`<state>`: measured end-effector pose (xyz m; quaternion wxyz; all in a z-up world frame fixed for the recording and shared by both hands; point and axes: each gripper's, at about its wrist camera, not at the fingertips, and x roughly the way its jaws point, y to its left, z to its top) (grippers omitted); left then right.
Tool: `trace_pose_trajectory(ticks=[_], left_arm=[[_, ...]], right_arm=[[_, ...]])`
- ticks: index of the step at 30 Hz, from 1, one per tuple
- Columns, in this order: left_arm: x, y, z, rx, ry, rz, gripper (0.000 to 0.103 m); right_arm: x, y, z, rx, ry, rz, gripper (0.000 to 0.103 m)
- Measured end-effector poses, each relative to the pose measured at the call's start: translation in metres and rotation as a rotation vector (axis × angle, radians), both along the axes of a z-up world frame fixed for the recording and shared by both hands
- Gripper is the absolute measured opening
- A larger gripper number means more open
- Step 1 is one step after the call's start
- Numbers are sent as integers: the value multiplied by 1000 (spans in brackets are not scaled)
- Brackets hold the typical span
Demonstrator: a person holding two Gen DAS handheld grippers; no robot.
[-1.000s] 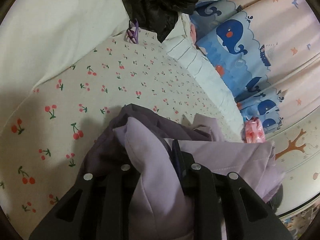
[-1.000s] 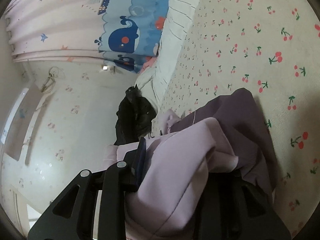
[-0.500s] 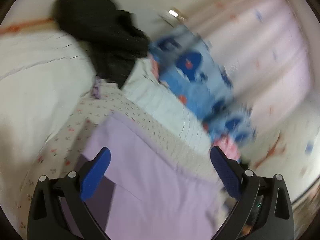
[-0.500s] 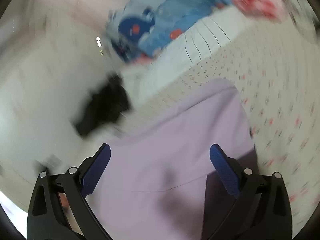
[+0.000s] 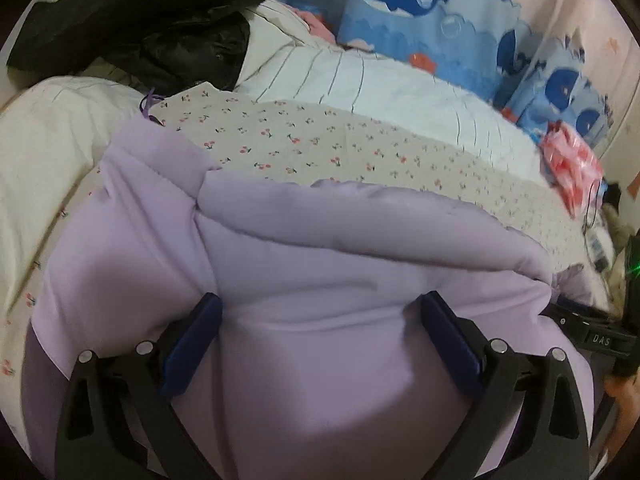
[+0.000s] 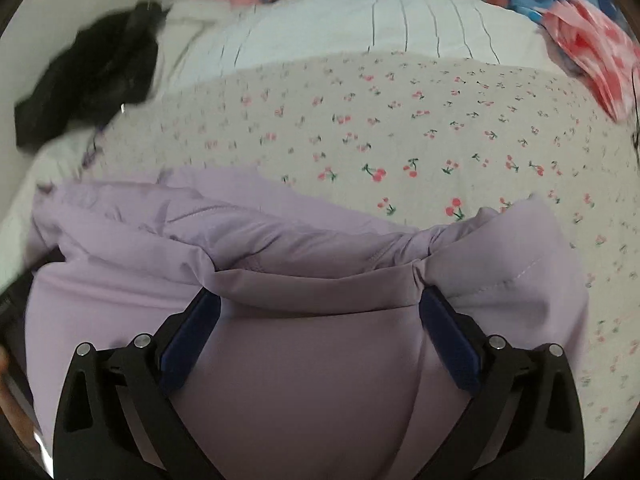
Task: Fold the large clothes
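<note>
On cherry-print sheet, lilac jacket lies under both spread tools.

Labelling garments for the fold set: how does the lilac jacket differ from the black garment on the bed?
The lilac jacket is pale and smooth; the black garment is dark and glossy in places. The lilac jacket lies near the cameras on the cherry-print sheet, folded over with a neat edge; the black garment sits crumpled at the far left corner, partly on white bedding. The lilac jacket lies under both open grippers; the black garment is away from them. Both look like bulky outerwear.
</note>
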<state>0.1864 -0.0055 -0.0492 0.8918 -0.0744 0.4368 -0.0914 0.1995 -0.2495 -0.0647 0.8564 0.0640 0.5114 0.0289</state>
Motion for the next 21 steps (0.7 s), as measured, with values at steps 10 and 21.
trace_pose_trajectory(ticks=[10, 21], left_arm=[[22, 39, 7, -2, -20, 139, 96], [-1, 62, 29, -155, -11, 143, 96]], right_arm=[[38, 46, 11, -216, -62, 66, 96], [9, 0, 35, -102, -120, 0, 96]])
